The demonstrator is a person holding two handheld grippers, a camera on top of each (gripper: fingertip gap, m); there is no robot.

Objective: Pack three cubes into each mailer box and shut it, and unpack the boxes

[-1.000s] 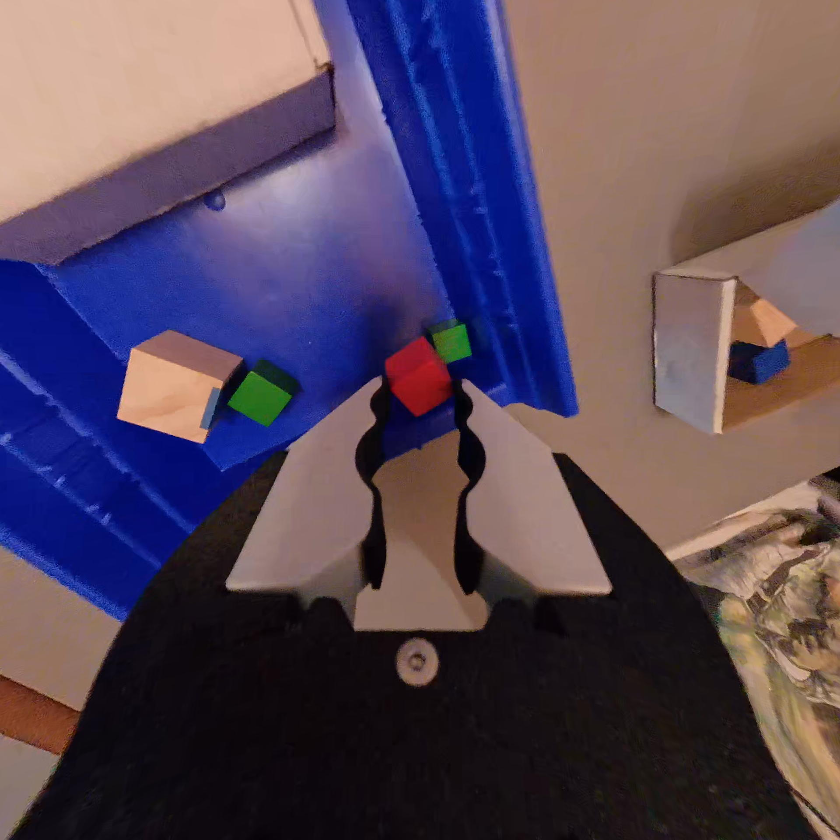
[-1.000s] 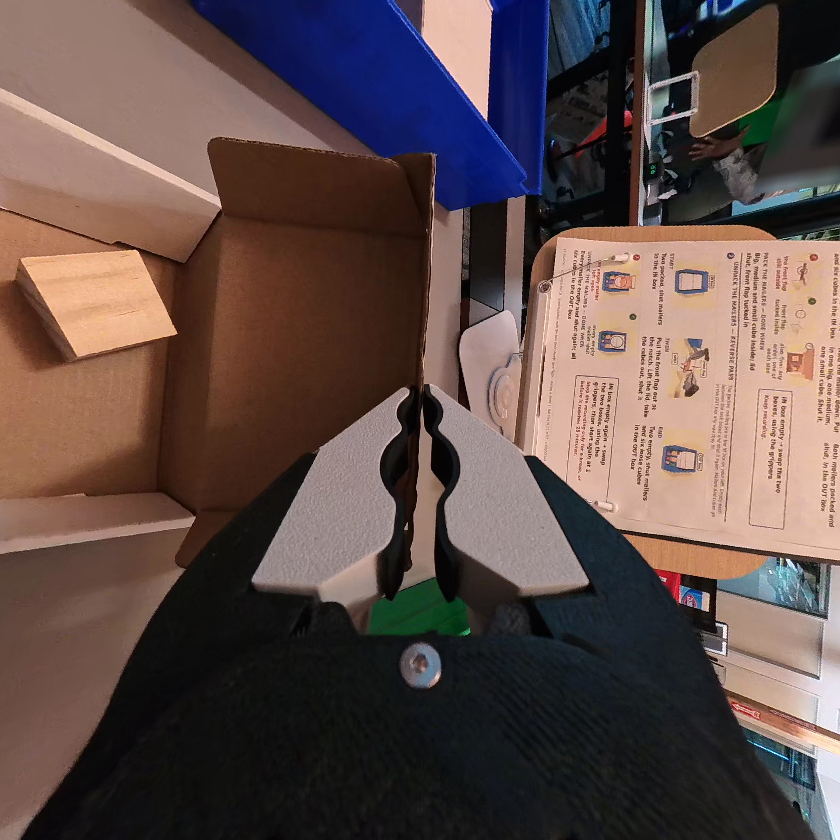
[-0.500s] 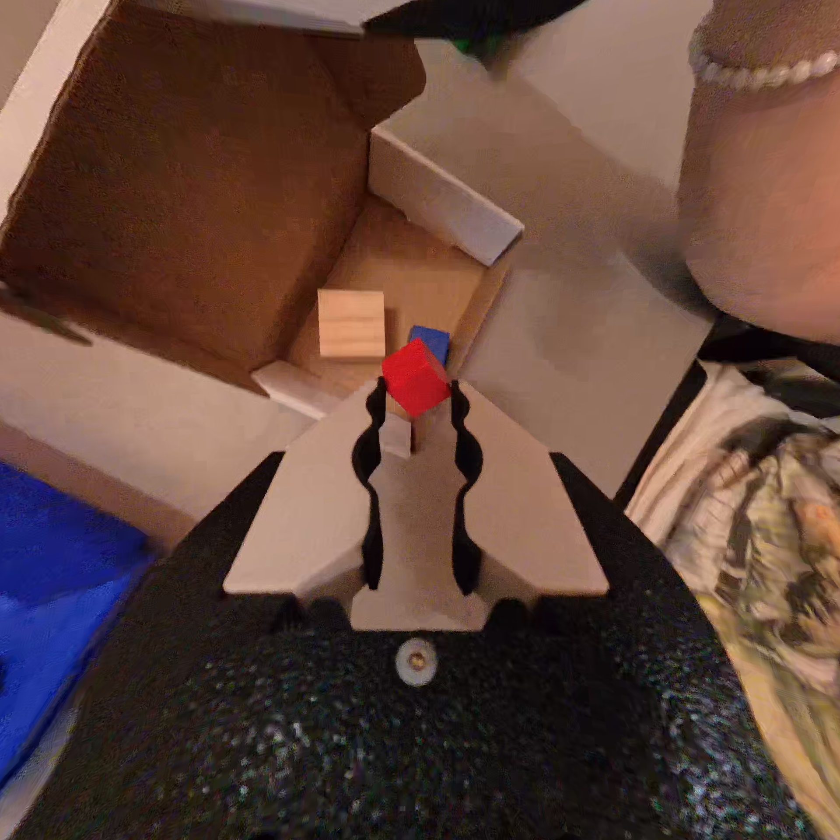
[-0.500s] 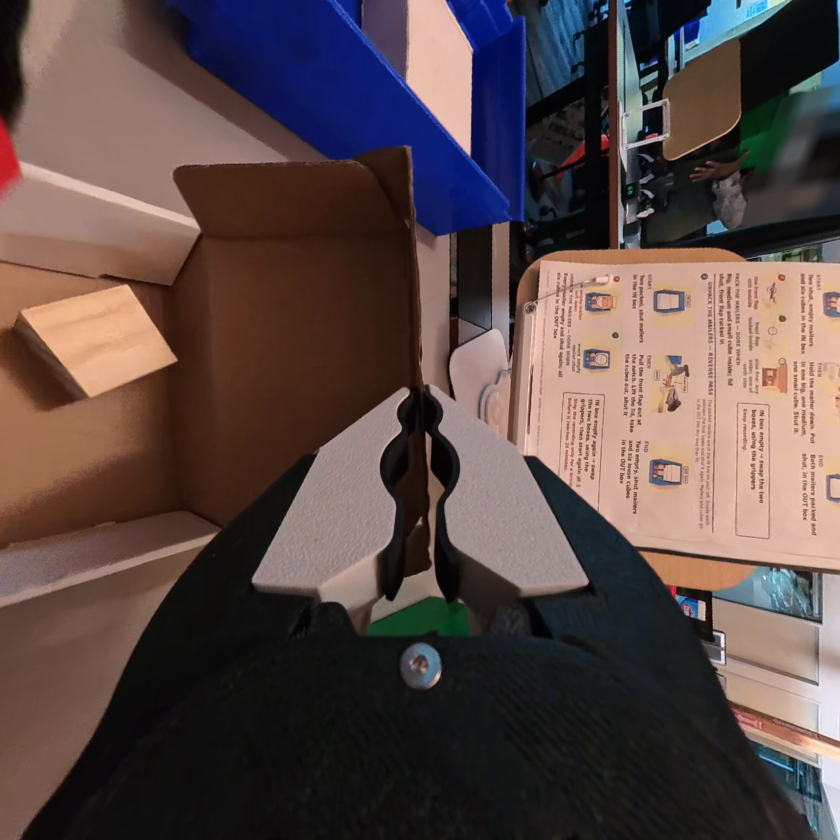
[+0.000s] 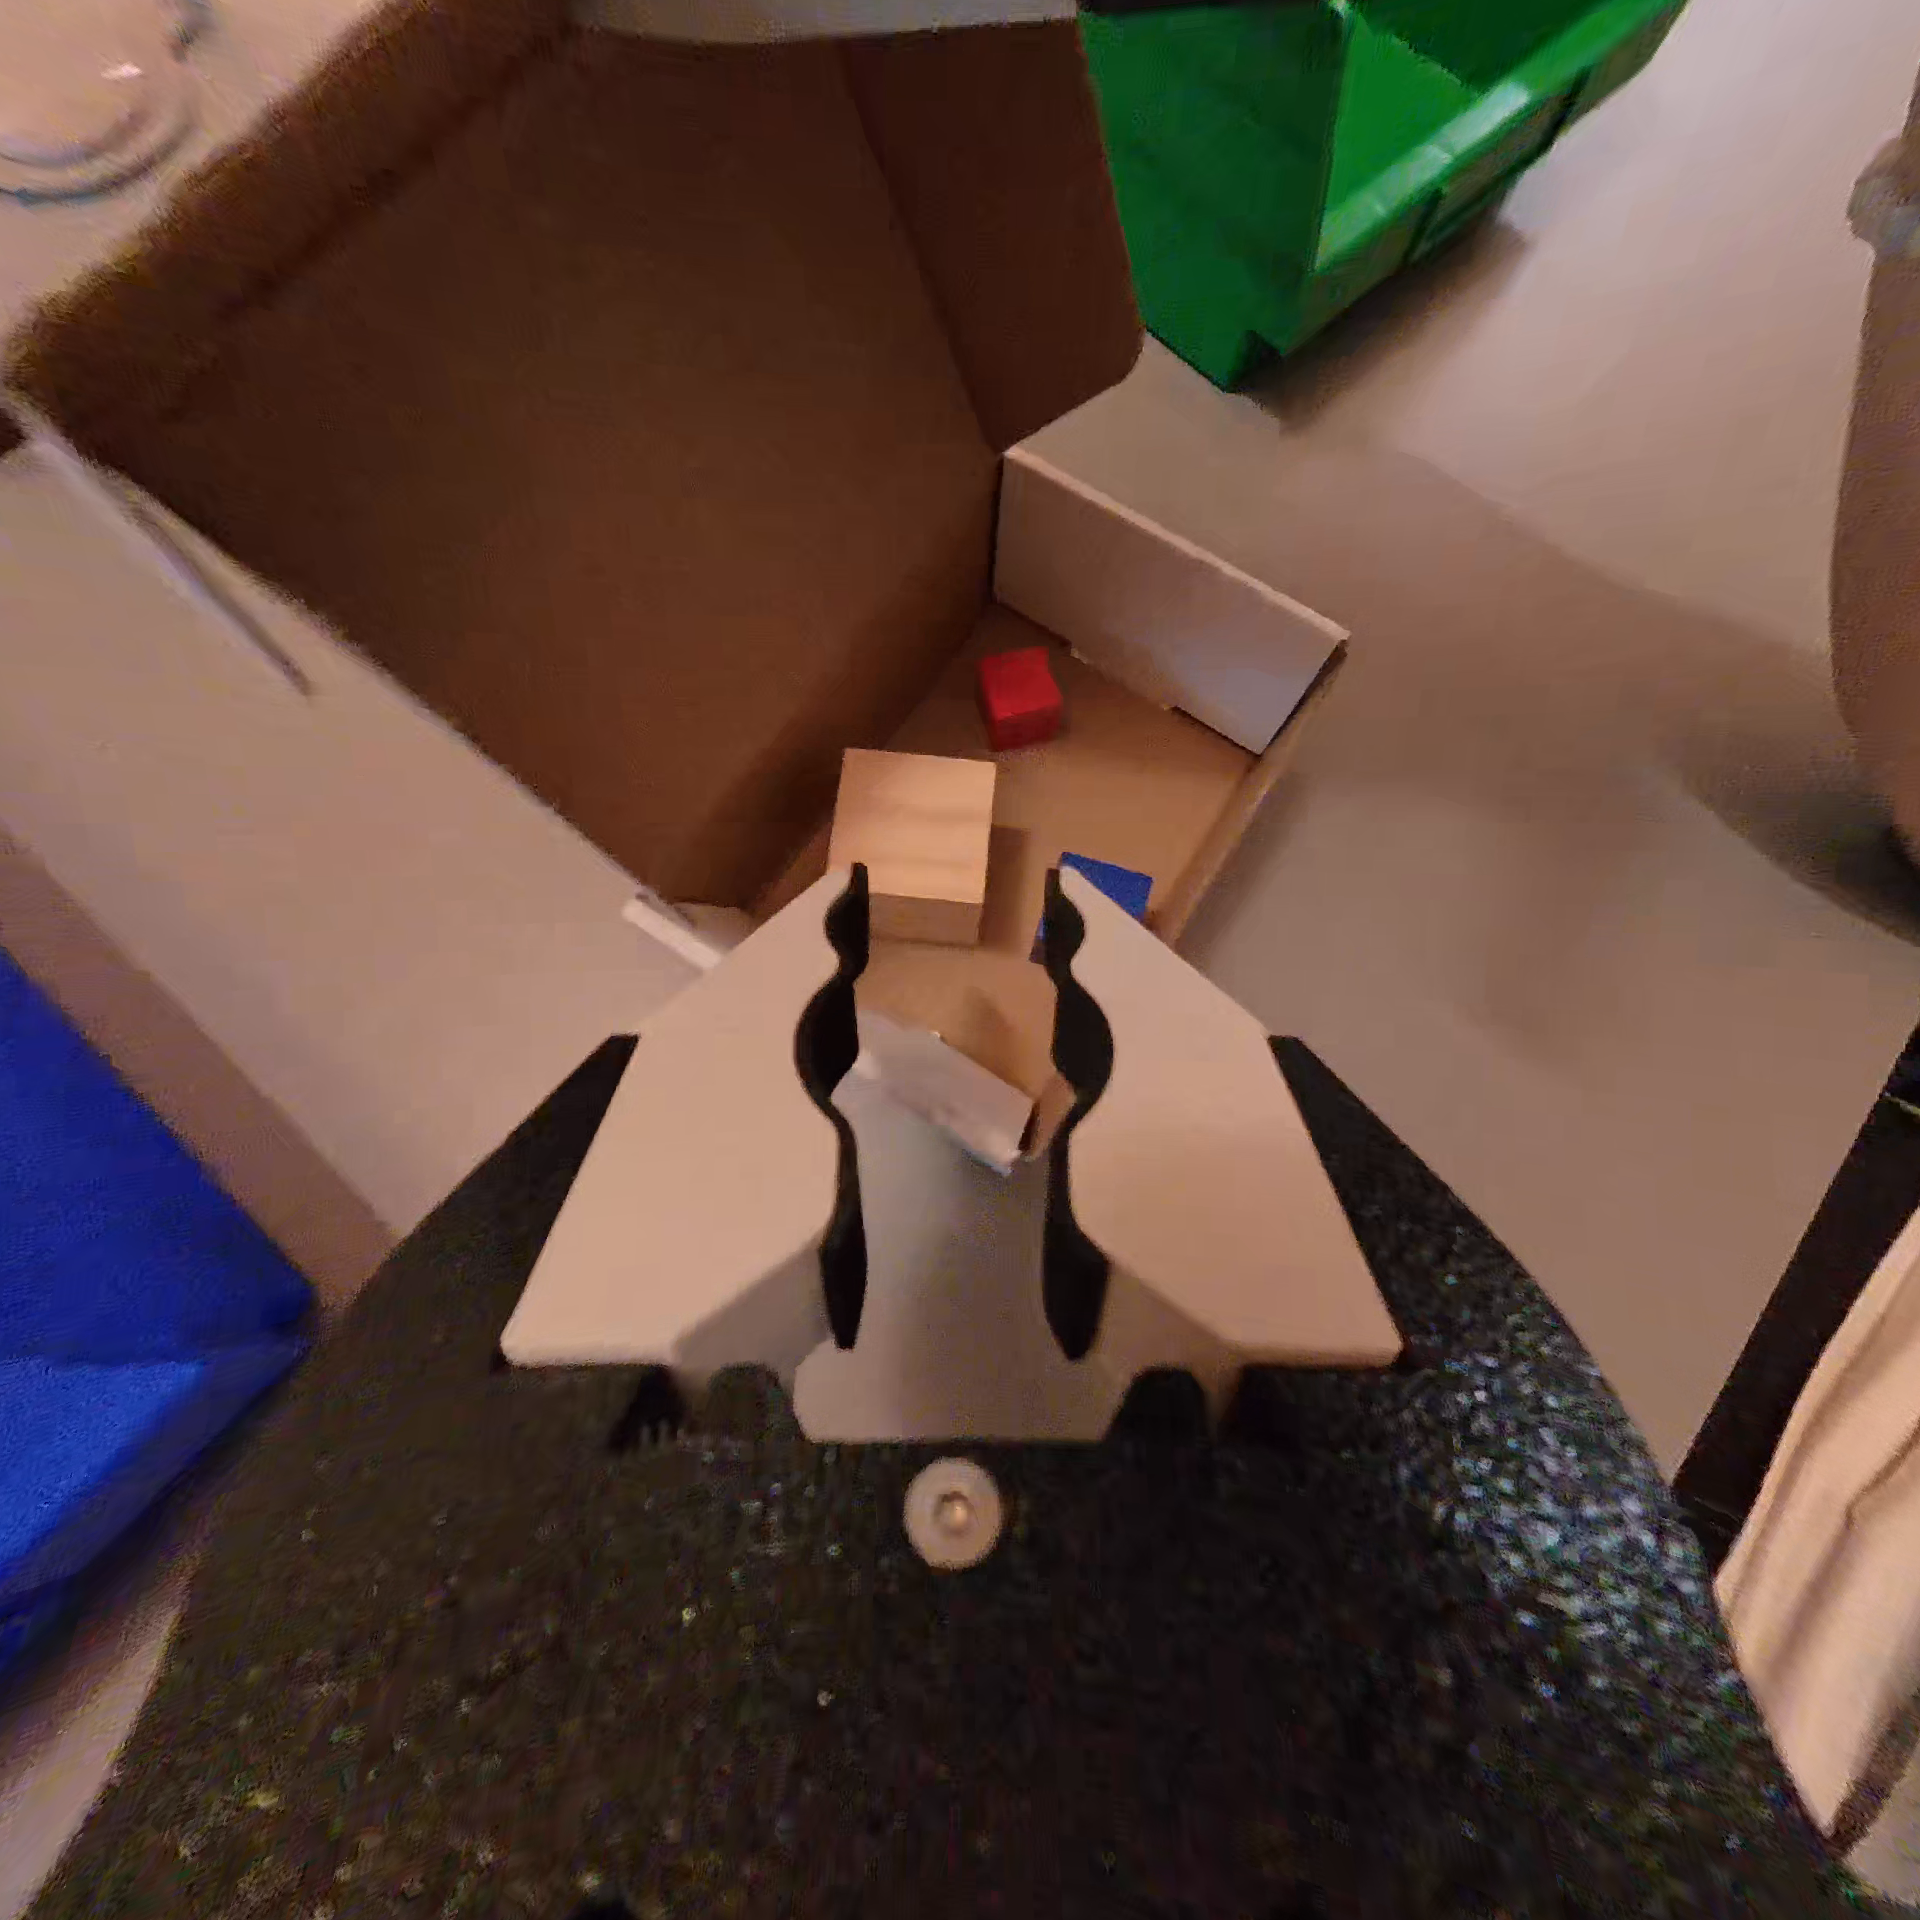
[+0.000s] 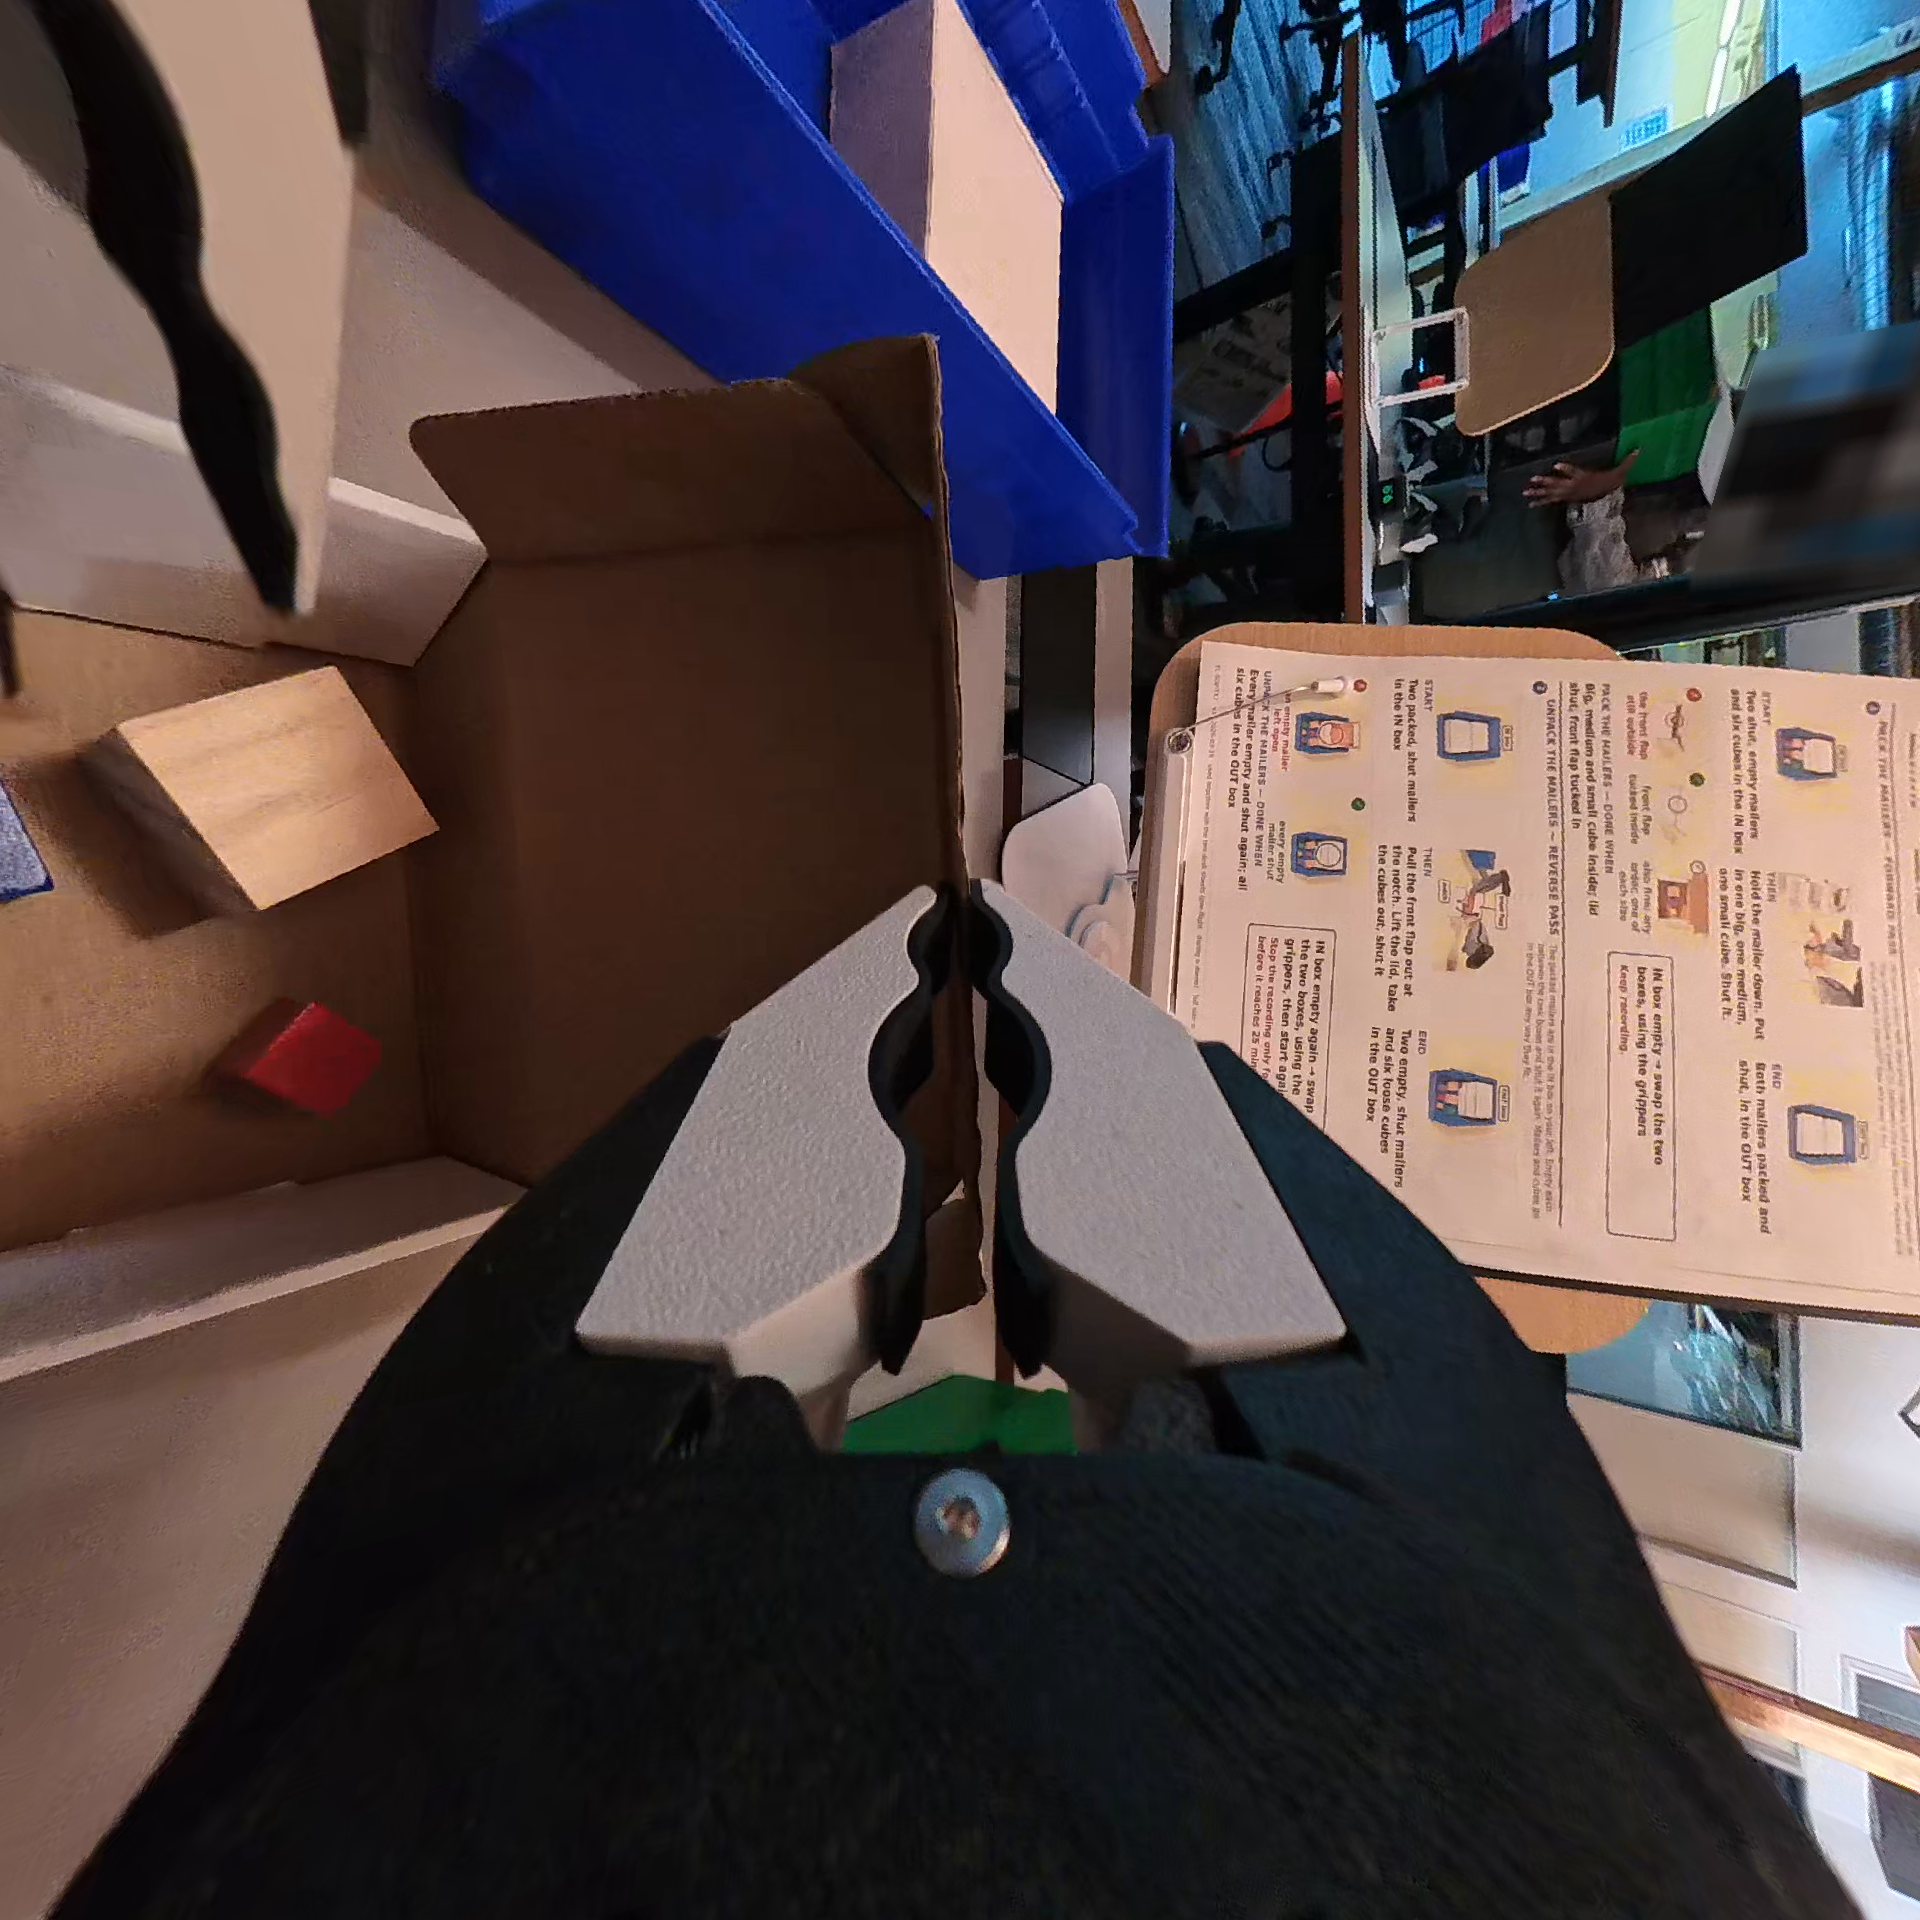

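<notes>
An open mailer box [image 5: 1153, 623] lies on the table with its brown lid [image 5: 582, 416] raised. Inside lie a big wooden cube [image 5: 916, 847], a small red cube [image 5: 1020, 696] and a blue cube [image 5: 1101, 894], partly hidden by my finger. My left gripper [image 5: 953, 878] is open and empty above the box's near corner. My right gripper [image 6: 961, 894] is shut on the lid's side edge [image 6: 951, 675] and holds it up. The right wrist view also shows the wooden cube [image 6: 260, 779], the red cube [image 6: 296, 1055] and a left gripper finger [image 6: 208, 260].
A green bin [image 5: 1299, 156] stands behind the box. A blue bin [image 5: 104, 1299] sits at the left; in the right wrist view the blue bin [image 6: 779, 260] holds another white mailer [image 6: 966, 187]. A clipboard with an instruction sheet [image 6: 1507, 935] stands beyond the table edge. The big wooden cube [image 5: 916, 847] is about 5 cm from my left fingertips.
My left gripper carried the red cube from the blue bin to the mailer and opened; the red cube now lies inside the box. My right gripper kept hold of the lid.
</notes>
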